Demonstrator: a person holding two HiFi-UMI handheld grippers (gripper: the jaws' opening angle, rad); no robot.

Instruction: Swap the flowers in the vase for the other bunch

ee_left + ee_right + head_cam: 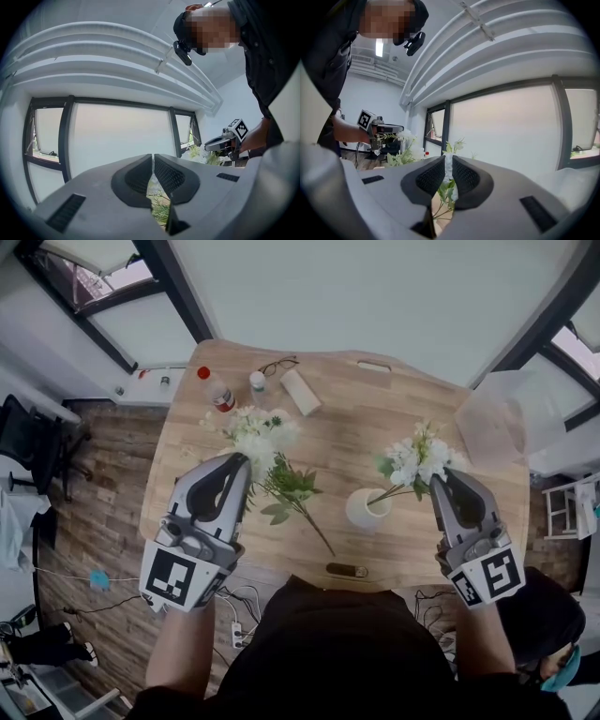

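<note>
Left claw (pixel 241 465) and right claw (pixel 439 480) are both closed, empty. Flowers (pixel 417 457) sit in the vase (pixel 366 509), and the other bunch (pixel 264 439) lies on the counter (pixel 375 418). Removal looks not yet begun, so the right one must open around those stems.

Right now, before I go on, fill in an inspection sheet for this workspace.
Surface: wooden table, light grain.
Job's things: white vase upright; right bunch with stems at its mouth; left bunch to its left.
Clutter: red-capped bottle, small white bottle, glasses, white block, dark object at near edge.
Grippers: left gripper shut on left bunch; right gripper shut on right bunch.
Cables: cables and power strip on floor.
Surroundings: windows, wood floor, plastic bag at right.
</note>
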